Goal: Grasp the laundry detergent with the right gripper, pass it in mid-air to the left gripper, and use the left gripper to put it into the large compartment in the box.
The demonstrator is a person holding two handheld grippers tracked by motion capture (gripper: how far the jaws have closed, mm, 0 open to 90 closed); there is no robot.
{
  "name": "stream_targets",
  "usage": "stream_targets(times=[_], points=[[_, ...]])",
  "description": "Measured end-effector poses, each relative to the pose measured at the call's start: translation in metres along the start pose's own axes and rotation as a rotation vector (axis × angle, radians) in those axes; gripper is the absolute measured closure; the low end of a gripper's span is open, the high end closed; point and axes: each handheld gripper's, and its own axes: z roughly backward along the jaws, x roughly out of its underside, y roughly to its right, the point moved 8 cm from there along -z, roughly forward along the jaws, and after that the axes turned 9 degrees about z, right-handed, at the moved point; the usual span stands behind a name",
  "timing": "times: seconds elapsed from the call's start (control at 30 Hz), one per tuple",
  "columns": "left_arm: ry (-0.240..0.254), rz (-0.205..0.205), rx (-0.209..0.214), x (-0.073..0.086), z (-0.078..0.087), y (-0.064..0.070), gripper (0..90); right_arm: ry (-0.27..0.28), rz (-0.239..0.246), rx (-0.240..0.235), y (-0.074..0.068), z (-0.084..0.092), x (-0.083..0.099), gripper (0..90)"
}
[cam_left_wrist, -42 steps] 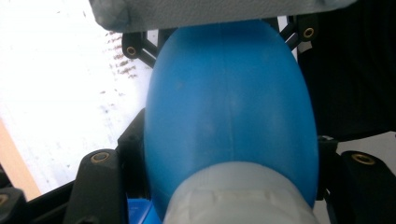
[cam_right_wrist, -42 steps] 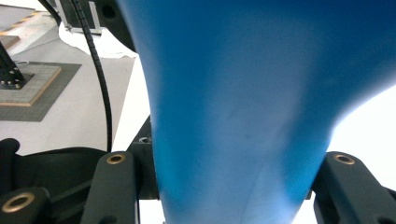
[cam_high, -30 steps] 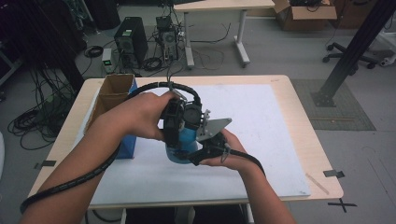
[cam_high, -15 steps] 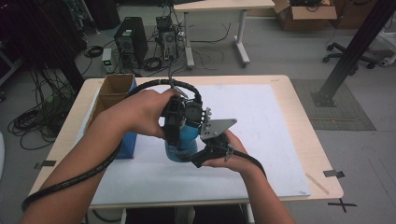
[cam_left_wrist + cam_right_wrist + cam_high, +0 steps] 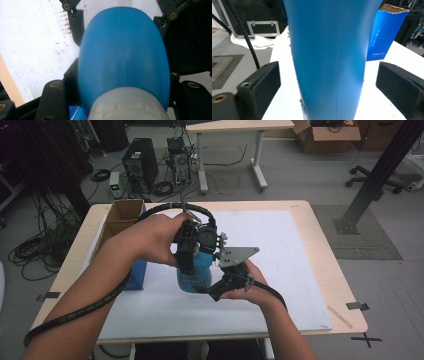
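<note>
On the white mat (image 5: 300, 270) the blue bottle (image 5: 196, 272) stands upright, clamped from above by the left gripper (image 5: 187, 260), while the right gripper (image 5: 220, 287), jaws just spread wide and clear of its sides, should back straight off without nudging it.

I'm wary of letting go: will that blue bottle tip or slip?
The blue bottle looks tall and narrow, so probably tippy. Its smooth plastic wall likely slips. The left gripper clamps it; the right gripper's jaws have just been opening beside it.
</note>
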Motion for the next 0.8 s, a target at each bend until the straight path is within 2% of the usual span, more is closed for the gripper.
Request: stream_targets(times=[0.17,0.23,0.43,0.57,0.7,0.73,0.8], points=[[-0.001,0.015,0.007,0.000,0.000,-0.002,38.7,0.010,0.007,-0.012,0.000,0.006,-0.001,0.6],[-0.004,0.033,0.017,0.001,0.001,-0.004,38.7,0.010,0.022,-0.021,0.001,0.013,-0.002,0.2],[-0.006,0.044,0.016,0.002,0.001,-0.007,38.6,-0.013,0.021,0.000,0.009,0.030,-0.001,0.3],[-0.005,0.067,0.018,0.005,0.004,-0.009,38.6,-0.031,0.021,0.017,0.014,0.040,0.001,0.1],[-0.009,0.128,0.013,0.011,0.008,-0.012,38.5,-0.092,0.025,0.033,0.024,0.057,0.006,0.3],[-0.009,0.128,0.013,0.011,0.008,-0.012,38.5,-0.092,0.025,0.033,0.024,0.057,0.006,0.3],[-0.012,0.193,0.017,0.016,0.011,-0.016,38.5,-0.137,0.024,0.042,0.030,0.068,0.008,0.4]])
